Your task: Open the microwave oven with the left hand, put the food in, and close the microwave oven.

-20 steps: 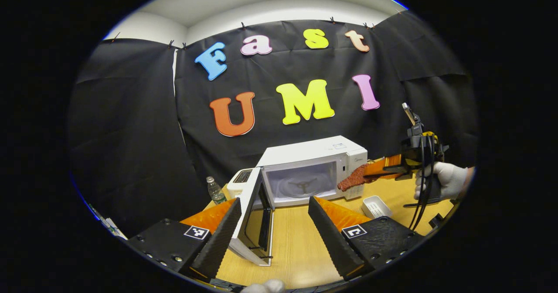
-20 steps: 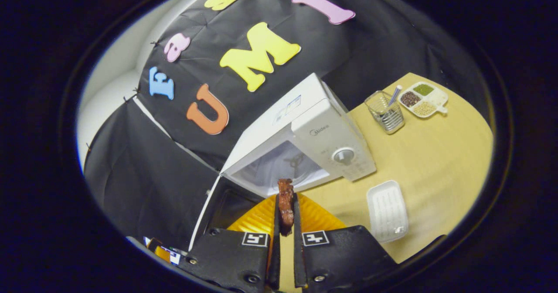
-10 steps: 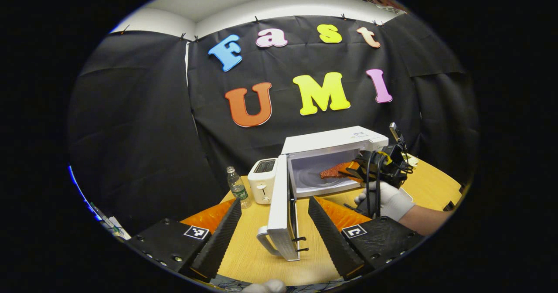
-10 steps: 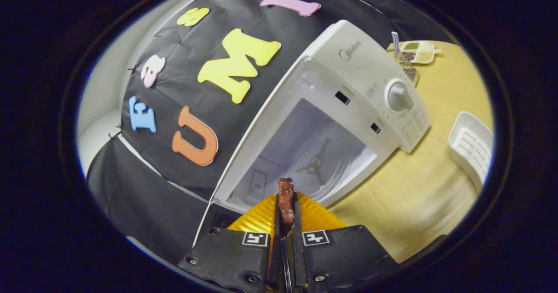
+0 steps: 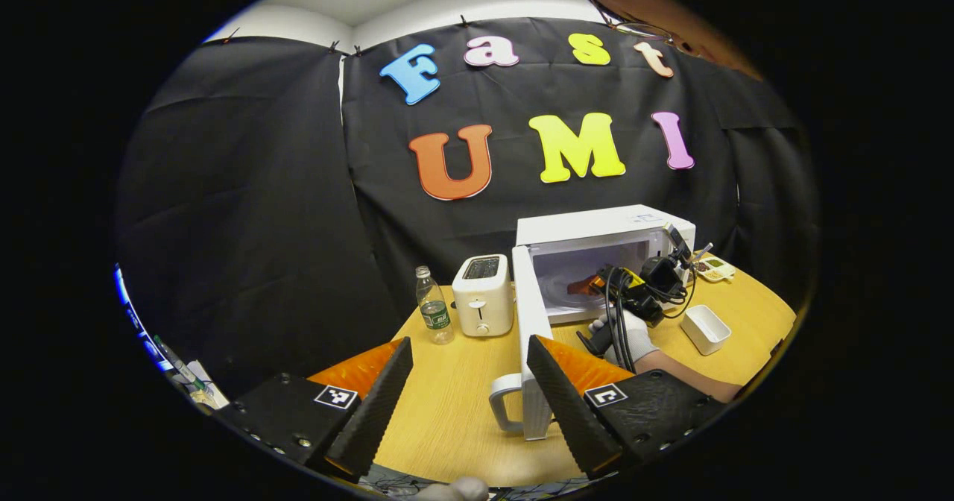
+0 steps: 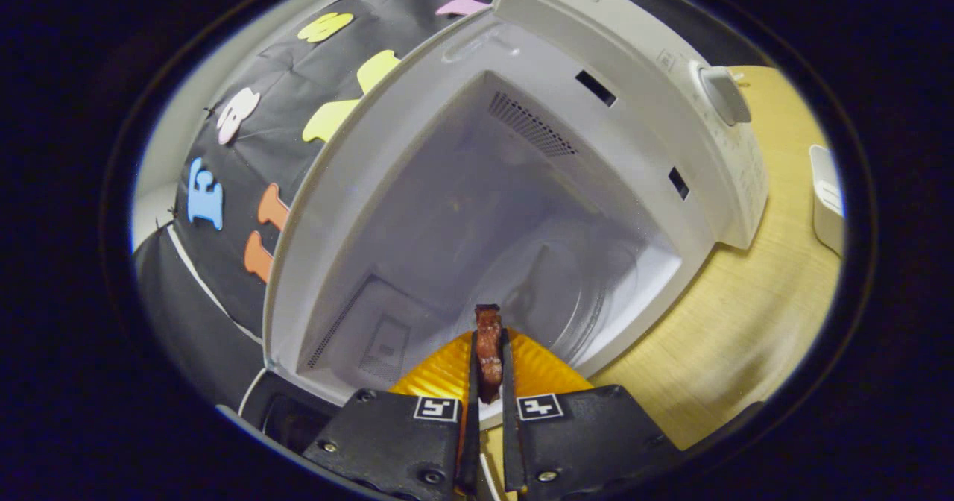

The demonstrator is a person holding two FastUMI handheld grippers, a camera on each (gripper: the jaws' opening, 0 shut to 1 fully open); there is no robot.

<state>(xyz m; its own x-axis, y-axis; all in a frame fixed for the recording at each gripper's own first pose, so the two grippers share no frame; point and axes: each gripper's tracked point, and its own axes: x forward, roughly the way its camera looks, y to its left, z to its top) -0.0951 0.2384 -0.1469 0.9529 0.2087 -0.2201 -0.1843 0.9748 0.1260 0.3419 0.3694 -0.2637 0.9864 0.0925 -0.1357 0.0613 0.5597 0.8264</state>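
Reaching into the microwave (image 6: 522, 210) w/ the right gripper (image 6: 488, 382): fingers clamped on the food (image 6: 488, 341), a thin reddish-brown strip pinched edge-on, tip sticking out fwd past the fingertips. Food is inside the cavity mouth, above the glass turntable (image 6: 574, 300), not set down yet afaict. Held flat-on-edge like that prob so it clears the opening and drops onto the plate when the fingers part. Left gripper view: door (image 5: 531, 352) swung wide open toward cam, standing edge-on, handle (image 5: 501, 404) at the near end, leaves the opening free for the right side. Gloved hand (image 5: 622, 333) and right gripper sit at the cavity front. Left gripper (image 5: 469, 389) hangs back over the table (image 5: 447, 411), fingers wide apart, holding nothing, touching nothing; door handle just beside its right finger, handy for the close step. Toaster (image 5: 483, 296) + bottle (image 5: 432, 314) left of the microwave, white tray (image 5: 704, 328) to its right, all out of the way. Next, my guess: lower, release, back out.
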